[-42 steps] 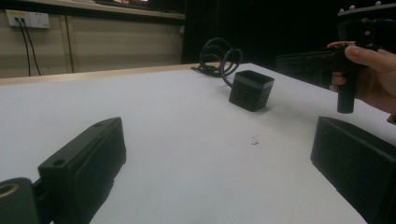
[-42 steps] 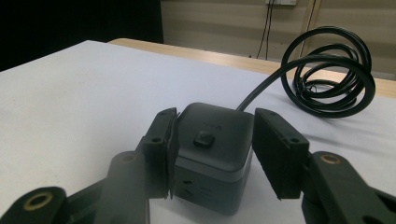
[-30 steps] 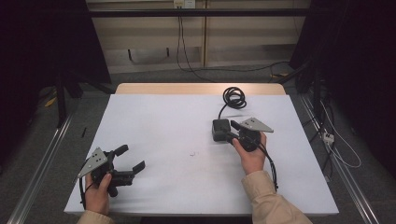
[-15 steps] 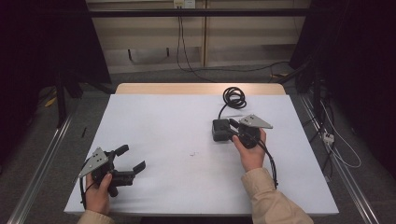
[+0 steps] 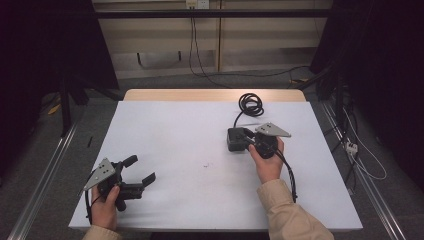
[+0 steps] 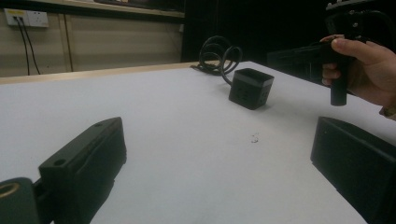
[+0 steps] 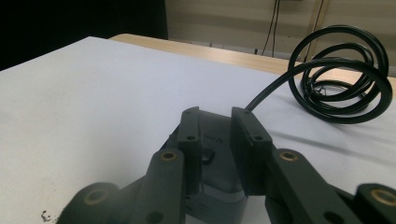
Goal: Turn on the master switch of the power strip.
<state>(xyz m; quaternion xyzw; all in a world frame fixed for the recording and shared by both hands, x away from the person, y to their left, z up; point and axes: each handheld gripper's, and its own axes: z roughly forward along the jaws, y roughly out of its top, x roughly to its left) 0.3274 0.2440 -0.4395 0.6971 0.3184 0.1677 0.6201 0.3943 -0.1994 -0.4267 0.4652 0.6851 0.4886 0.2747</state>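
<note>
You face a white table with a wooden far edge; a small dark smudge marks its middle. Beyond the table, cables hang down the beige wall from a socket.

White-covered table with bare wooden strip along far edge. Resting on right half: small black box-shaped adapter, trailing cable running to black coil near far edge. Small dark smudge near centre. Elsewhere, plain white surface.
</note>
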